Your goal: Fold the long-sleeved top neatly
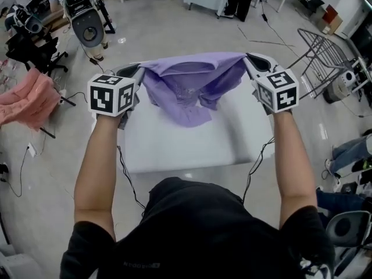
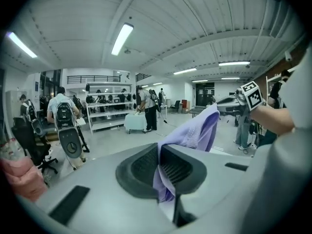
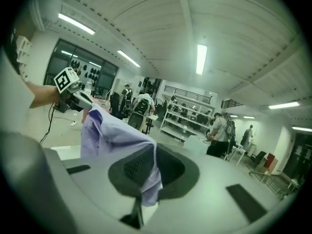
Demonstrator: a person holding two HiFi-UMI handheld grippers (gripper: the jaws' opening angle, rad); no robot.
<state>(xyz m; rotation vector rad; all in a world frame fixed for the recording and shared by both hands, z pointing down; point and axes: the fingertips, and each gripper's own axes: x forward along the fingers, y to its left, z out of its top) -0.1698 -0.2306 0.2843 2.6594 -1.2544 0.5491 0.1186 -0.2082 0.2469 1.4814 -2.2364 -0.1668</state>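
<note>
A lilac long-sleeved top (image 1: pixel 189 89) hangs stretched between my two grippers, held up above the white table (image 1: pixel 186 147). My left gripper (image 1: pixel 138 70) is shut on the top's left edge; lilac cloth (image 2: pixel 187 133) runs out from between its dark pads (image 2: pixel 141 167). My right gripper (image 1: pixel 249 58) is shut on the right edge, and the cloth (image 3: pixel 114 130) is pinched between its pads (image 3: pixel 139 167). The top's middle sags in folds, its lower part reaching down toward the tabletop. From each gripper view the other gripper's marker cube (image 2: pixel 251 94) (image 3: pixel 67 80) shows across the cloth.
A pink garment (image 1: pixel 26 100) lies on a stand at the left. A wire rack (image 1: pixel 325 57) stands at the right, a black-and-white machine (image 1: pixel 84 16) behind the table. People and shelves (image 2: pixel 105 113) fill the room's far side. Cables run down from the table's front.
</note>
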